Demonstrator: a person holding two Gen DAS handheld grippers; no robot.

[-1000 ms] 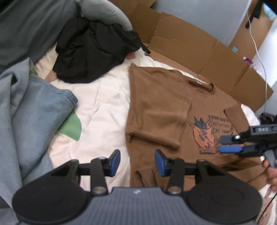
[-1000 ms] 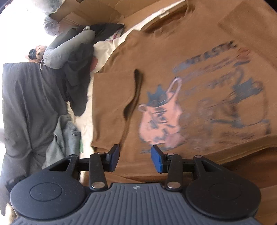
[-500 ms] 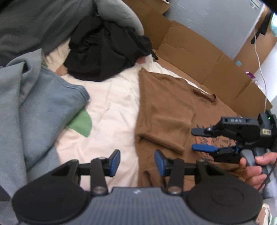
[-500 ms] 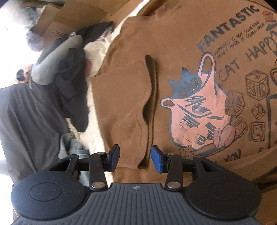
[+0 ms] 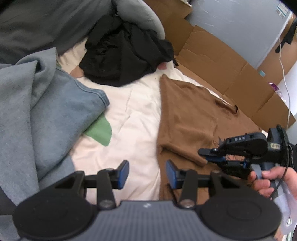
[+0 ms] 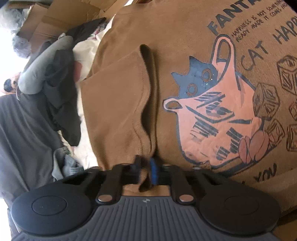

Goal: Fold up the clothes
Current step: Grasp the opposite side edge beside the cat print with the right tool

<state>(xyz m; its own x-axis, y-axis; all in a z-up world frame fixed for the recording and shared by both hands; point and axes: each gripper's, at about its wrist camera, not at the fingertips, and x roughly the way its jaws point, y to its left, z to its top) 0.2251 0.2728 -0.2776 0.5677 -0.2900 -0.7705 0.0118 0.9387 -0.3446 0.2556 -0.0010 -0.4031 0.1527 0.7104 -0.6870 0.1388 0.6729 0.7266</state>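
Note:
A brown T-shirt (image 5: 187,120) with a cat print (image 6: 213,111) lies flat on the white bed sheet (image 5: 137,118), its left sleeve (image 6: 118,103) folded inward over the chest. My right gripper (image 6: 145,166) is closing its jaws on the lower hem corner of that folded sleeve, and the cloth is pinched between the blue pads. The left wrist view shows the same right gripper (image 5: 206,155), held by a hand (image 5: 269,181), at the sleeve's corner. My left gripper (image 5: 146,174) hovers open over the shirt's left edge and the sheet, with nothing between its pads.
A blue-grey garment (image 5: 42,111) lies piled at the left, over a green cloth (image 5: 100,131). A black garment (image 5: 126,53) and a grey pillow (image 5: 139,16) sit at the bed's far end. Flattened cardboard (image 5: 219,61) lines the wall behind the shirt.
My right gripper moved leftward and down across the shirt to the folded sleeve's corner and shut on it. The left gripper shifted slightly and stays open.

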